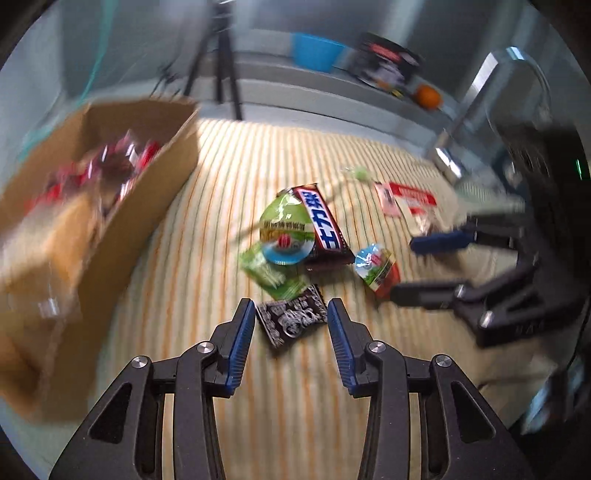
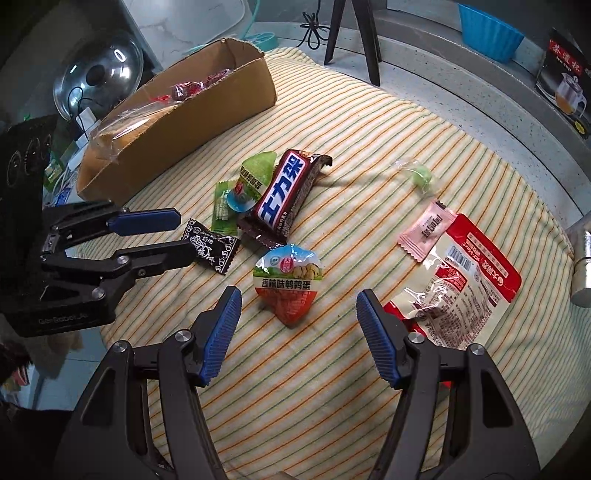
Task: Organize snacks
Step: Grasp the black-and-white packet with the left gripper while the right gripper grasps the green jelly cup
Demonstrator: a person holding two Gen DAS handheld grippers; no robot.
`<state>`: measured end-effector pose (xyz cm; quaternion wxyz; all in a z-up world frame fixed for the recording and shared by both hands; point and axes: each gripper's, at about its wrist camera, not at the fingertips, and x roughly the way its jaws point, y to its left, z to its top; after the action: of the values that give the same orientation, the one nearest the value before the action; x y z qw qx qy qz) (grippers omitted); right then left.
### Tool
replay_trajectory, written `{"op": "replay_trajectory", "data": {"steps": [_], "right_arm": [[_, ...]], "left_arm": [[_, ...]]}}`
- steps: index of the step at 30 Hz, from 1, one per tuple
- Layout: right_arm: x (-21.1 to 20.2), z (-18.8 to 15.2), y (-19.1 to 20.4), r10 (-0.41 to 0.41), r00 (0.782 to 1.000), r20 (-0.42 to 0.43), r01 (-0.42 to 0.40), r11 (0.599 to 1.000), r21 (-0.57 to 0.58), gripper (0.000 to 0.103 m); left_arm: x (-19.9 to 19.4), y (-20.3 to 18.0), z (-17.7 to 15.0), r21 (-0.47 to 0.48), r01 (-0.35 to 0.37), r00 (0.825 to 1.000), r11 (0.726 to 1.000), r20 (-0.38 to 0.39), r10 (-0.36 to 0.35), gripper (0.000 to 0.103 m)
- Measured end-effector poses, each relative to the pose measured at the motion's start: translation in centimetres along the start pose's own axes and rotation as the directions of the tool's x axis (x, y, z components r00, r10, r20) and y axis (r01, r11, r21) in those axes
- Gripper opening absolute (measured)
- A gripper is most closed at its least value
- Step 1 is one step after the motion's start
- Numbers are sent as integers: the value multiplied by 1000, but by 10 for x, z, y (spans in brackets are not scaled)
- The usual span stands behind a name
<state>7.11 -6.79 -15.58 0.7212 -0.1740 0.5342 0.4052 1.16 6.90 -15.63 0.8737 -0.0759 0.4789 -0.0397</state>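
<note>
Snacks lie on a striped cloth (image 2: 351, 369). A black patterned packet (image 1: 291, 319) (image 2: 210, 245) lies between the open jaws of my left gripper (image 1: 291, 314) (image 2: 181, 236). A red and blue egg pack (image 2: 290, 282) (image 1: 376, 267) lies just ahead of my open, empty right gripper (image 2: 299, 306) (image 1: 406, 266). A brown Snickers bar (image 2: 286, 192) (image 1: 321, 221) rests on green packets (image 2: 251, 181) (image 1: 280, 236). A pink packet (image 2: 428, 230), a big red bag (image 2: 461, 277) and a green candy (image 2: 421, 175) lie to the right.
A cardboard box (image 2: 177, 122) (image 1: 85, 229) with red-wrapped snacks stands at the left. A black tripod (image 2: 354, 33), a blue tub (image 2: 487, 31) and a tea box (image 2: 565, 81) stand on the ledge behind. A steel lid (image 2: 98, 83) lies far left; a faucet (image 2: 583, 258) stands right.
</note>
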Motion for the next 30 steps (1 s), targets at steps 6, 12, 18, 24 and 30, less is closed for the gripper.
{"op": "replay_trajectory", "data": {"steps": [6,12,18,24,30], "right_arm": [[-2,-1,-8,1,1000,-1,-1,999,35,66],[-7,1,-7,-2,1000,10,2,999,35,66],[3,5,-5,16,1000,-16,-16,1000,26,60],[18,12,1,10,999,-37,-10,1000,4,60],[25,15,14,-36,998,-43,33,998,-56,60]], "left_arm": [[14,-9,19,106,69,997,992,-36,-66,39],[27,-13,11,147,103,991,984,-96,-89,39],[26,-17,-8,138,94,992,986,-92,-82,39],[27,-16,-7,64,37,998,997,-48,-34,34],[26,-8,-7,4,7,1000,1000,-26,-7,23]]}}
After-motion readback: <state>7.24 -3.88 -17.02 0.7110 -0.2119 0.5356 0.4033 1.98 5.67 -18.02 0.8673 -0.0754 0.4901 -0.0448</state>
